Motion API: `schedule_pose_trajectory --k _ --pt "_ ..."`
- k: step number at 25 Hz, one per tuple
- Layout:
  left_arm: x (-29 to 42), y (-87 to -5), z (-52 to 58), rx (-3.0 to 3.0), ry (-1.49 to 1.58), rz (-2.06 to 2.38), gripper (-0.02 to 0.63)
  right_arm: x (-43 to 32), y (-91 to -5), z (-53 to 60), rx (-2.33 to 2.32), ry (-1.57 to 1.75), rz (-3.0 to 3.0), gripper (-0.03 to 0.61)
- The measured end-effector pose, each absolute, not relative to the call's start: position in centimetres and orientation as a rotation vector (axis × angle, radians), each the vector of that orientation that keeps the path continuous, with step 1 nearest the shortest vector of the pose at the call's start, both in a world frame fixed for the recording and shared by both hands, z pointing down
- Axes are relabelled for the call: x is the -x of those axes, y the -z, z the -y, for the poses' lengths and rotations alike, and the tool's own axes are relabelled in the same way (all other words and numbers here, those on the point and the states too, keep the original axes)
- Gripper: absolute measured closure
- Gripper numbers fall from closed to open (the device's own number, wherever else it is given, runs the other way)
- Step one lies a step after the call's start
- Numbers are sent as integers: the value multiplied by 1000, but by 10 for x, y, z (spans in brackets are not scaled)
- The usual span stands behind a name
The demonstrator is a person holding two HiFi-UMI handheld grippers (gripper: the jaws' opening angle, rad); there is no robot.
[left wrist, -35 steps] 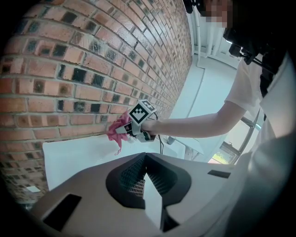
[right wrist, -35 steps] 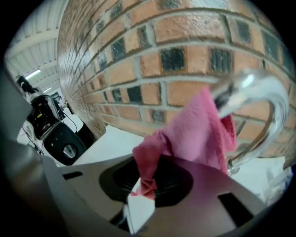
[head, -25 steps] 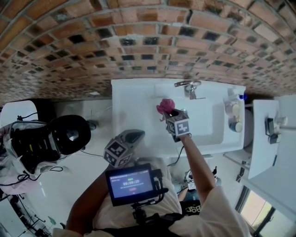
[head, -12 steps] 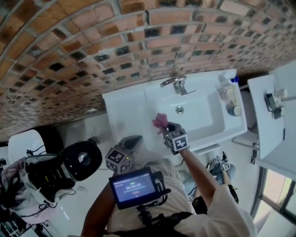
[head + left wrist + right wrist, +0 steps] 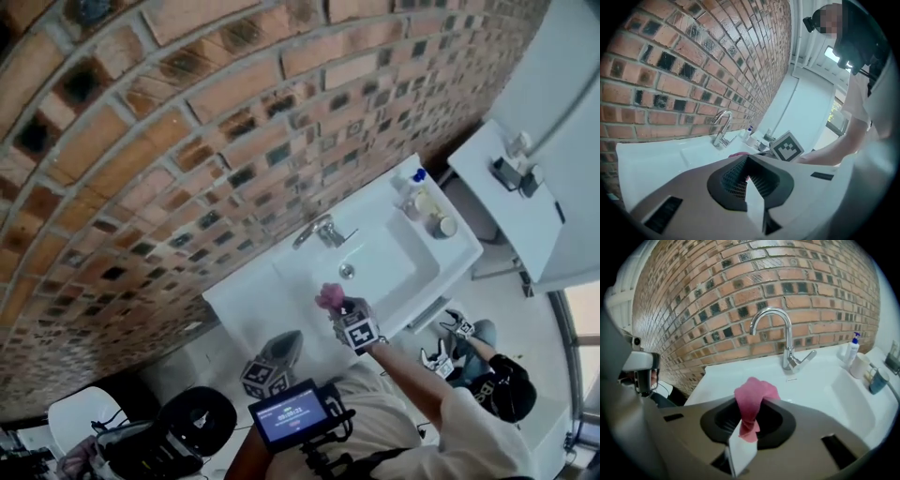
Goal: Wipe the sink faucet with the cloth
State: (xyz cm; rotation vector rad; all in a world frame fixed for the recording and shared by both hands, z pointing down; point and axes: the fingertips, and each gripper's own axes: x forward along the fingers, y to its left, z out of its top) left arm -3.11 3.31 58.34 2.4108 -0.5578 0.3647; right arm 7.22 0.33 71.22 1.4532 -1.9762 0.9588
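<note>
Pink cloth (image 5: 751,404) in right gripper (image 5: 746,426) (faucet (image 5: 789,355) beyond)

Most of the cloth (image 5: 736,154) hidden behind the left claw (image 5: 747,179) in its own view

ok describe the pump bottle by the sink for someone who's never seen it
Find the white sink under the brick wall, then go along its rim to the right of the chrome faucet. Among the containers there, the pump bottle is the slim white one nearest the wall, the only one with a blue top.
</note>
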Motion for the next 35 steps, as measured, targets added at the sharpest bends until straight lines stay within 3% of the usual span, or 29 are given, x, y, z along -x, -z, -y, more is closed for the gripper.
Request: schedule_pose_trajectory --k 8,16,26,35 --pt "50 -594 -31 -2397 -455 582 622 -100 -706 78 -1722 -828 1890 486" --pt "60 -609 -1 -2416 -515 623 623 -117 -758 172 -1751 -736 1681 486" --pt "51 -602 25 -2438 -547 622 622 -124 -819 209 -1809 -946 1529 488" --pt "67 -597 24 -2433 -522 657 622 -137 -785 205 -1864 -714 1590 491"
